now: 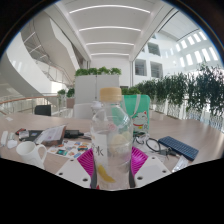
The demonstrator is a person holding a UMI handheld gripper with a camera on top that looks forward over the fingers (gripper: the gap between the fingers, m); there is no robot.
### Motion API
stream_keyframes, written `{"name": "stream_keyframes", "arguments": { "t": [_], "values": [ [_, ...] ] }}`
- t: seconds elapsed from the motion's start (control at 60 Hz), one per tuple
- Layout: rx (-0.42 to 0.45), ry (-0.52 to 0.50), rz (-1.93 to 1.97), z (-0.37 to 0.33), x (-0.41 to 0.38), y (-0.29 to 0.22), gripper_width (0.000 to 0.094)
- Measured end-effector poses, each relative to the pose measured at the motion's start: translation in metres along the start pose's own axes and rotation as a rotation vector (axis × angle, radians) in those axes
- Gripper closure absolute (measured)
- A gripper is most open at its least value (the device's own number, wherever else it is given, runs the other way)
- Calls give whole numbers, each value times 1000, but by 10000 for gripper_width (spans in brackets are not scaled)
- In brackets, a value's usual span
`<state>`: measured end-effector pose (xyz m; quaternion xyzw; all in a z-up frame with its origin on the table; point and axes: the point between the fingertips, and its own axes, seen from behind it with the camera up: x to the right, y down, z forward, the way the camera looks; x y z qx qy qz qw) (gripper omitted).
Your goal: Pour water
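The table [60, 128] carries clutter all around the claw [112, 163]. Right of it lie black glasses [158, 146] and a dark notebook [181, 148]. To its left sit white cups [24, 147], small packets [70, 150] and a dark box [49, 133].

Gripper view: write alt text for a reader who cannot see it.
A clear plastic bottle stands between the gripper's two pink-padded fingers, which appear pressed to its sides, above a cluttered table. A dark flat case and glasses lie beside it; planters and a bright atrium lie beyond.
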<state>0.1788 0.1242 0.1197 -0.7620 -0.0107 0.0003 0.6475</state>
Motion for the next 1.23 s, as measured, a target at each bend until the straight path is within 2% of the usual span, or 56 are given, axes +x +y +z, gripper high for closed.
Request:
{"name": "stream_keyframes", "arguments": {
  "t": [0.117, 0.15, 0.233, 0.333, 0.4, 0.45, 0.517, 0.6, 0.633, 0.883, 1.083, 1.233],
  "values": [
    [-29, -21, 4, 1, 5, 34, 476],
    [34, -34, 13, -4, 7, 23, 472],
    [54, -39, 16, -3, 3, 25, 473],
    [53, -44, 26, 1, 3, 25, 471],
    [38, -49, 17, 0, 2, 25, 438],
    [3, -58, 10, 2, 2, 31, 398],
    [-98, -84, -7, -10, -4, 40, 345],
    [-190, -89, 5, -34, -1, 49, 122],
    [-208, -85, 11, -50, 0, 47, 80],
    [-263, -66, 26, -193, -11, 11, 99],
    [-238, -30, 2, -313, -27, -38, 99],
    [-229, -36, -34, -383, -45, -57, 100]
  ]
}}
